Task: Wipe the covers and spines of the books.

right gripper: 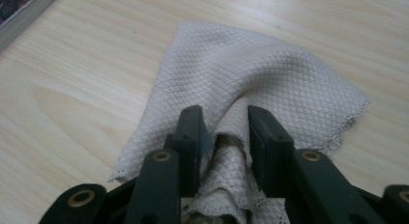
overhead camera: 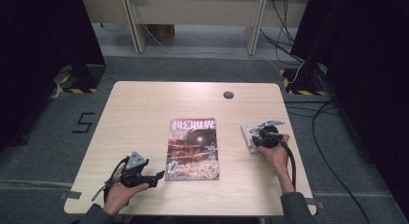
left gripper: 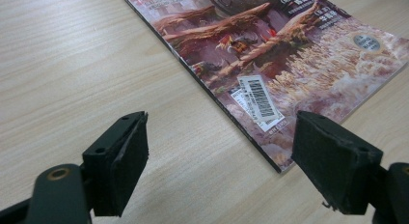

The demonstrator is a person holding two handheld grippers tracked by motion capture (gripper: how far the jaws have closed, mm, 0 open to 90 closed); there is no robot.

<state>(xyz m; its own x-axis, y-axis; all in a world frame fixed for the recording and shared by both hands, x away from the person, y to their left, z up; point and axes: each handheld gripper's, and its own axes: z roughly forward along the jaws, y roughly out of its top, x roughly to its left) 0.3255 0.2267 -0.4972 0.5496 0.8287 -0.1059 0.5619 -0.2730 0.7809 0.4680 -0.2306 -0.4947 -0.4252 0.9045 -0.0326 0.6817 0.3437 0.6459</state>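
A colourful magazine (overhead camera: 193,149) lies flat in the middle of the wooden table (overhead camera: 140,108). My left gripper (overhead camera: 157,177) rests near the table's front left, pointing at the magazine's near left corner. In the left gripper view the jaws of this gripper (left gripper: 219,137) stand wide open over bare wood, with the magazine's (left gripper: 289,55) barcode corner just beyond them. A cream waffle-weave cloth (overhead camera: 248,133) lies to the right of the magazine. My right gripper (overhead camera: 257,137) is down on it. In the right gripper view that gripper (right gripper: 225,125) pinches a raised fold of the cloth (right gripper: 270,74).
A round cable hole (overhead camera: 228,94) sits near the table's far edge. Black cables (overhead camera: 333,151) trail over the carpet to the right of the table. Beyond the table stand the legs of a pale desk (overhead camera: 137,26), with dark curtains on both sides.
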